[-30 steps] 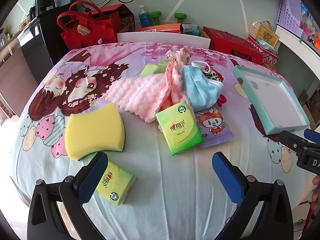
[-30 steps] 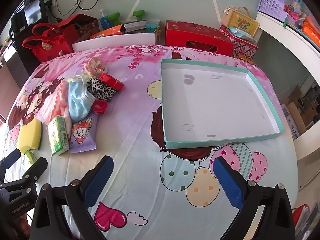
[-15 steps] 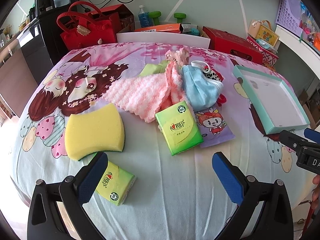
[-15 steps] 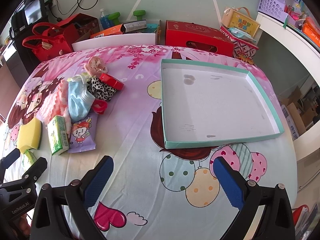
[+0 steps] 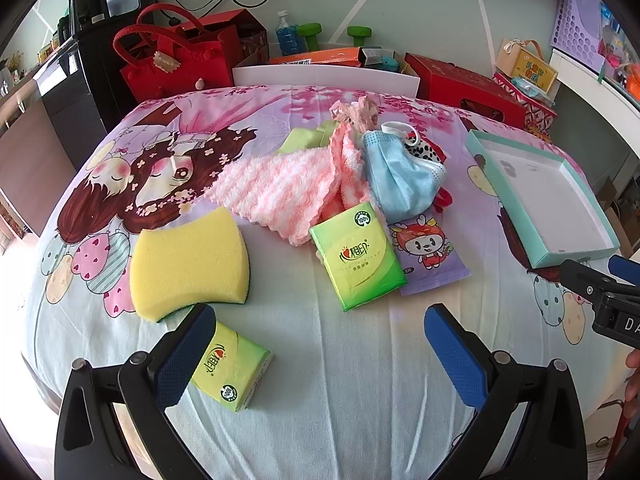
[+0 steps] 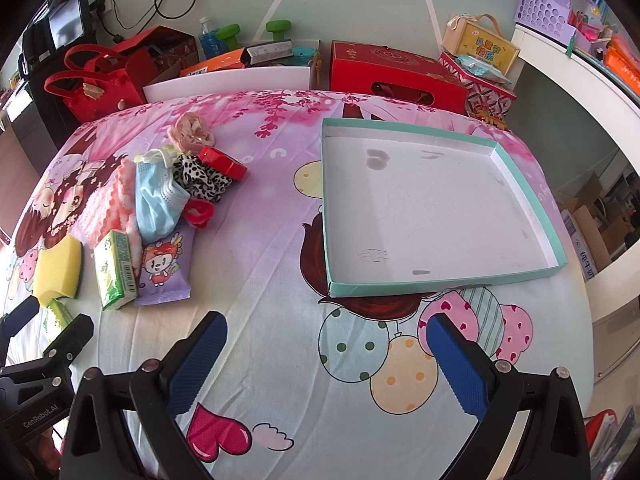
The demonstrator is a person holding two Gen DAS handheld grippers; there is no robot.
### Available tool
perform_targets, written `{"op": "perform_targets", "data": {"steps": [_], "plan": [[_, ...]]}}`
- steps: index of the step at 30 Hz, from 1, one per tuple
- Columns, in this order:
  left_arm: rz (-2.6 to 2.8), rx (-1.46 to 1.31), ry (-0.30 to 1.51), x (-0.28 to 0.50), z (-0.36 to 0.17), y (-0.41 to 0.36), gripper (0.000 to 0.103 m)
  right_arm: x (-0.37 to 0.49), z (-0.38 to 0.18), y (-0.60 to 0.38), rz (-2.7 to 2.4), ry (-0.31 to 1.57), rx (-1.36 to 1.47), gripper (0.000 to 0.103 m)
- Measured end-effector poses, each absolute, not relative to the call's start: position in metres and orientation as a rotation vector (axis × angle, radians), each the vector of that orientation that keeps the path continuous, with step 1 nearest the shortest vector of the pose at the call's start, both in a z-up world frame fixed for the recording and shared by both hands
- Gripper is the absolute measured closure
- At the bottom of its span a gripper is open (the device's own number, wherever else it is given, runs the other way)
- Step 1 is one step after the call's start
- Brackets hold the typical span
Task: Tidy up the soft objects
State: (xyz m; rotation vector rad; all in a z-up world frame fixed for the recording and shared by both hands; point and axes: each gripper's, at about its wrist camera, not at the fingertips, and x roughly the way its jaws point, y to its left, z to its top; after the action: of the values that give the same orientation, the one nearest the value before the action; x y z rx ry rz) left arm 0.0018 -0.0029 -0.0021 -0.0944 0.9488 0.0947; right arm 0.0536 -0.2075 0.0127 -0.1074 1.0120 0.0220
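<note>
Nothing is sorted yet: the teal tray [image 6: 524, 196] at two o'clock sits bare, the soft pile [image 5: 320, 184] lies at twelve, and the left gripper [image 5: 320, 344] and right gripper [image 6: 324, 356] gape apart, holding nothing.

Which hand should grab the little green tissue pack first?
Probably the left gripper: it is open, and the small tissue pack lies right by its left finger. The right gripper hangs near the tray.
</note>
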Motion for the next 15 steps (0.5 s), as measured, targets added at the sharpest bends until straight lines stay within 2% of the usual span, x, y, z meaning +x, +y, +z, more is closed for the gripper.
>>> {"op": "perform_targets", "data": {"steps": [15], "plan": [[0.095,-0.095,0.949,0.0016,-0.0023,-0.0025,0.000,0.0535,0.0123,-0.2075,0.022,1.014,-0.108,0.002]]}}
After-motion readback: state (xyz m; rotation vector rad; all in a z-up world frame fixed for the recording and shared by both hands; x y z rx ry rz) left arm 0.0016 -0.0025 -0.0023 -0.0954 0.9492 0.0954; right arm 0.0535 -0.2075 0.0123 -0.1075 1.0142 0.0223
